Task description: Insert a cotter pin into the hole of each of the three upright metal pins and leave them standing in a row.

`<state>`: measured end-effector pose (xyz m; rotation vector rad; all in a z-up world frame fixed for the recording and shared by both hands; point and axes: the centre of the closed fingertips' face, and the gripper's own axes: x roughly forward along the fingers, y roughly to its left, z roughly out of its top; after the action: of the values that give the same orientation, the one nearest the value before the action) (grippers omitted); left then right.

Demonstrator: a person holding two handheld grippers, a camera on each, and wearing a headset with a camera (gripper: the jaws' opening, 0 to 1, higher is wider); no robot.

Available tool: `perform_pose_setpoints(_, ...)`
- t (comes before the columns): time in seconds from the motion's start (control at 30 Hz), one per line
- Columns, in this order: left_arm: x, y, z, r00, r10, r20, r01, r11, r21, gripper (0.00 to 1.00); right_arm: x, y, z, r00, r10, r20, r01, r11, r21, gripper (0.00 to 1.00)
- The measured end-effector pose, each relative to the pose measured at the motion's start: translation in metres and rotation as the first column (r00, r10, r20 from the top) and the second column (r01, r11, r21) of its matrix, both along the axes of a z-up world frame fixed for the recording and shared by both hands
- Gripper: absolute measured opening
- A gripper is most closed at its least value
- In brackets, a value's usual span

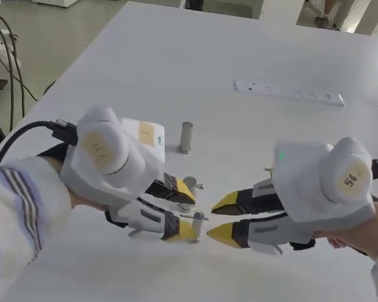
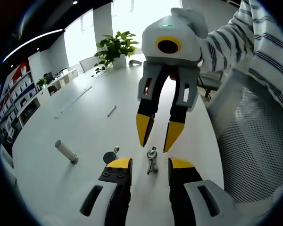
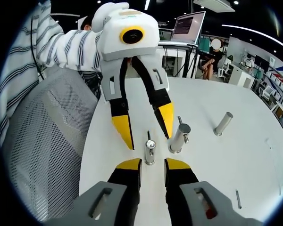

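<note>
- The near metal pin (image 1: 198, 225) stands toward the worktop's (image 1: 252, 50) near edge, with a cotter pin (image 1: 188, 217) apparently through its hole.
- Your left tongs (image 1: 184, 209) gape wide around it. Your right tongs (image 1: 220, 218) are narrowly parted and hold nothing.
- Brace the slick, polished cylinder before seating the thin wire.
- The third pin (image 1: 186, 137), smooth and bare, stands behind.

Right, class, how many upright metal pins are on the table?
3: near pin by the jaws' tips, middle pin next to it, far pin beyond, alone.
</note>
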<state>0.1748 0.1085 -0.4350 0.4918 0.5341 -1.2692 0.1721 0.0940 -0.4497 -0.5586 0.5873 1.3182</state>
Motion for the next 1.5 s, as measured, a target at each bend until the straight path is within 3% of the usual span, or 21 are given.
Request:
perform_pose_setpoints(0.03, -0.003, 0.002, 0.001, 0.998, 0.035, -0.045, -0.036, 0.999, -0.027, 0.32, -0.001, 0.001, -0.002, 1.0, -0.009, -0.01, 0.009, 1.0, 0.008, 0.15)
perform_pose_setpoints(0.07, -0.004, 0.005, 0.001, 0.997, 0.043, -0.057, -0.045, 0.999, -0.024, 0.34, -0.002, 0.002, -0.002, 1.0, -0.014, -0.014, 0.014, 1.0, 0.016, 0.15)
perform_pose_setpoints(0.13, -0.006, 0.01, 0.003, 0.998, 0.04, -0.042, -0.041, 0.999, -0.021, 0.38, -0.005, 0.005, -0.005, 1.0, -0.011, -0.016, 0.011, 1.0, 0.023, 0.16)
perform_pose_setpoints(0.2, -0.009, 0.014, 0.004, 0.997, 0.052, -0.051, -0.053, 0.998, -0.026, 0.45, -0.008, 0.007, -0.007, 1.0, -0.008, -0.013, 0.008, 1.0, 0.027, 0.18)
perform_pose_setpoints(0.37, -0.015, 0.018, 0.009, 0.997, 0.071, -0.036, -0.073, 0.995, -0.07, 0.71, -0.007, 0.014, -0.01, 0.999, -0.034, -0.029, 0.036, 0.997, 0.061, 0.21)
perform_pose_setpoints(0.47, -0.019, 0.021, 0.011, 0.995, 0.09, -0.044, -0.094, 0.991, -0.095, 0.75, -0.005, 0.015, -0.013, 0.999, -0.044, -0.027, 0.046, 0.997, 0.061, 0.21)
perform_pose_setpoints(0.57, -0.024, 0.025, 0.007, 0.991, 0.107, -0.075, -0.113, 0.99, -0.08, 0.76, -0.004, 0.013, -0.017, 0.998, -0.052, -0.03, 0.053, 0.997, 0.059, 0.21)
perform_pose_setpoints(0.77, -0.026, 0.028, 0.003, 0.984, 0.16, -0.079, -0.167, 0.981, -0.097, 0.9, -0.007, 0.015, -0.025, 0.998, -0.043, -0.038, 0.045, 0.997, 0.063, 0.22)
perform_pose_setpoints(0.87, -0.029, 0.028, 0.004, 0.983, 0.161, -0.086, -0.17, 0.98, -0.101, 0.9, -0.007, 0.016, -0.028, 0.998, -0.049, -0.046, 0.052, 0.996, 0.067, 0.22)
perform_pose_setpoints(0.97, -0.028, 0.028, 0.004, 0.982, 0.173, -0.073, -0.18, 0.978, -0.102, 0.95, -0.005, 0.017, -0.031, 0.997, -0.06, -0.056, 0.064, 0.995, 0.073, 0.23)
perform_pose_setpoints(1.13, -0.031, 0.022, 0.01, 0.975, 0.192, -0.111, -0.208, 0.964, -0.163, 0.99, -0.005, 0.02, -0.033, 0.996, -0.069, -0.065, 0.074, 0.993, 0.088, 0.22)
perform_pose_setpoints(1.4, -0.037, 0.023, 0.009, 0.977, 0.195, -0.091, -0.206, 0.969, -0.135, 0.99, -0.002, 0.023, -0.033, 0.995, -0.069, -0.07, 0.076, 0.992, 0.099, 0.14)
perform_pose_setpoints(1.5, -0.037, 0.027, 0.006, 0.973, 0.209, -0.1, -0.22, 0.969, -0.113, 0.99, 0.0, 0.024, -0.032, 0.995, -0.07, -0.07, 0.077, 0.991, 0.107, 0.1)
